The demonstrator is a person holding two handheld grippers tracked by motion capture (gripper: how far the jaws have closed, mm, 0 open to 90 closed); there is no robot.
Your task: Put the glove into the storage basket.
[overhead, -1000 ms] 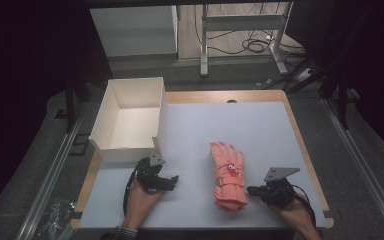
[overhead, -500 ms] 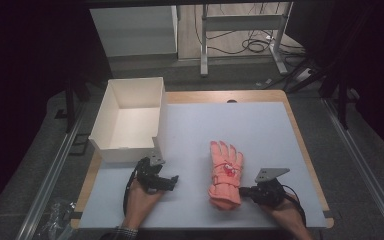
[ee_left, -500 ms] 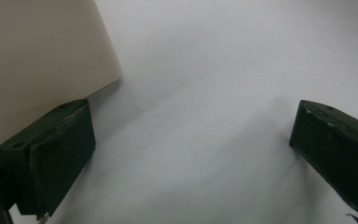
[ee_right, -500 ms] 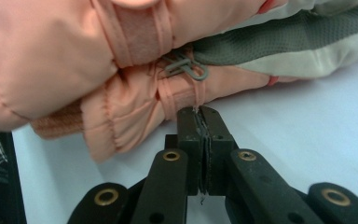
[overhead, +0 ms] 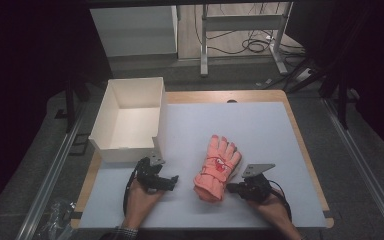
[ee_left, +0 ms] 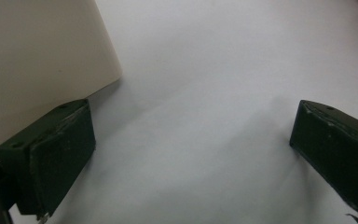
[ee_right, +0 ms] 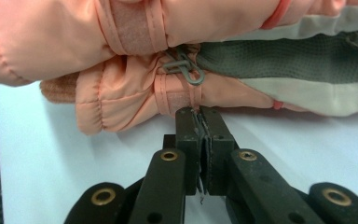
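Salmon glove: just ahead of right gripper, fingers pressed together, ungrasped.
Left gripper: fingers spread, empty.
Box: empty; packing seemingly unstarted.

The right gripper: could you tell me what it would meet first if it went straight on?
The right gripper, jaws shut, would most likely meet the glove at its strap, right ahead of the tips.

Salmon-pink padded gloves, stacked flat on the white table, fingers pointing away, cuffs toward the near edge.
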